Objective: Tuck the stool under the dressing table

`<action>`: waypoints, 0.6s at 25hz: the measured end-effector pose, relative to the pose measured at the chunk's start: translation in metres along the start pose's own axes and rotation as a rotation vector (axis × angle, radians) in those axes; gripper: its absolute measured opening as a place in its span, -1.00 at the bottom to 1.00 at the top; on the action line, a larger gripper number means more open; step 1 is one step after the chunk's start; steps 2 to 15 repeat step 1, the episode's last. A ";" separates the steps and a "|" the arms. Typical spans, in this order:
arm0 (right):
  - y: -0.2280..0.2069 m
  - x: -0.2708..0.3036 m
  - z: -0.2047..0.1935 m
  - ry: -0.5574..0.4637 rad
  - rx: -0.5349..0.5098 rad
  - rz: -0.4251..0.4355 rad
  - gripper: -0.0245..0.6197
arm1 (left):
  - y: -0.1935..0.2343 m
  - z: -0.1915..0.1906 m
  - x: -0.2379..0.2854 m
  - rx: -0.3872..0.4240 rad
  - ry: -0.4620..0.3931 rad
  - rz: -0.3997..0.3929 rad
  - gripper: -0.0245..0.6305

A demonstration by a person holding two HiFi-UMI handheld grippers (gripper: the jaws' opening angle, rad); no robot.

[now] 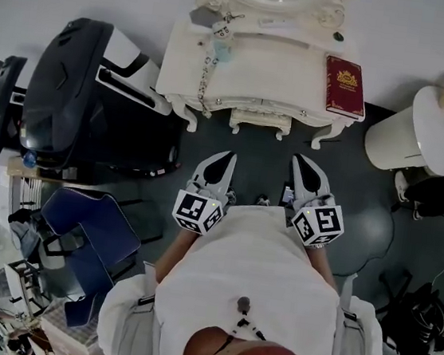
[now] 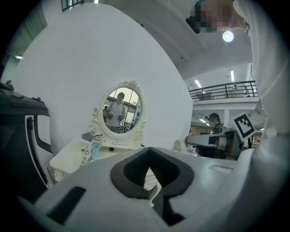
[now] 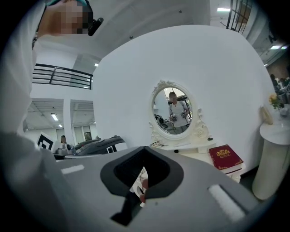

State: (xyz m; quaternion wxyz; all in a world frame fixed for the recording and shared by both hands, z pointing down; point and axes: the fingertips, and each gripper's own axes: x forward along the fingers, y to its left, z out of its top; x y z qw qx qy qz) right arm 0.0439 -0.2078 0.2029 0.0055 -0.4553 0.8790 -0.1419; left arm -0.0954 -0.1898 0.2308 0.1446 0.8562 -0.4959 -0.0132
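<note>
The white carved stool (image 1: 259, 123) stands under the cream dressing table (image 1: 243, 71). Only its front rim and two curled legs show; the seat is hidden. The dark grey floor (image 1: 263, 166) before it is free. The left gripper (image 1: 222, 163) and the right gripper (image 1: 307, 169) have their jaws together and hold nothing.
</note>
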 end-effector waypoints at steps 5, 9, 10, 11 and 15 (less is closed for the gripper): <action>-0.003 -0.001 0.001 0.001 -0.006 0.007 -0.90 | -0.001 -0.002 0.001 -0.004 0.001 0.012 -0.91; -0.003 -0.001 0.001 0.001 -0.006 0.007 -0.90 | -0.001 -0.002 0.001 -0.004 0.001 0.012 -0.91; -0.003 -0.001 0.001 0.001 -0.006 0.007 -0.90 | -0.001 -0.002 0.001 -0.004 0.001 0.012 -0.91; -0.003 -0.001 0.001 0.001 -0.006 0.007 -0.90 | -0.001 -0.002 0.001 -0.004 0.001 0.012 -0.91; -0.003 -0.001 0.001 0.001 -0.006 0.007 -0.90 | -0.001 -0.002 0.001 -0.004 0.001 0.012 -0.91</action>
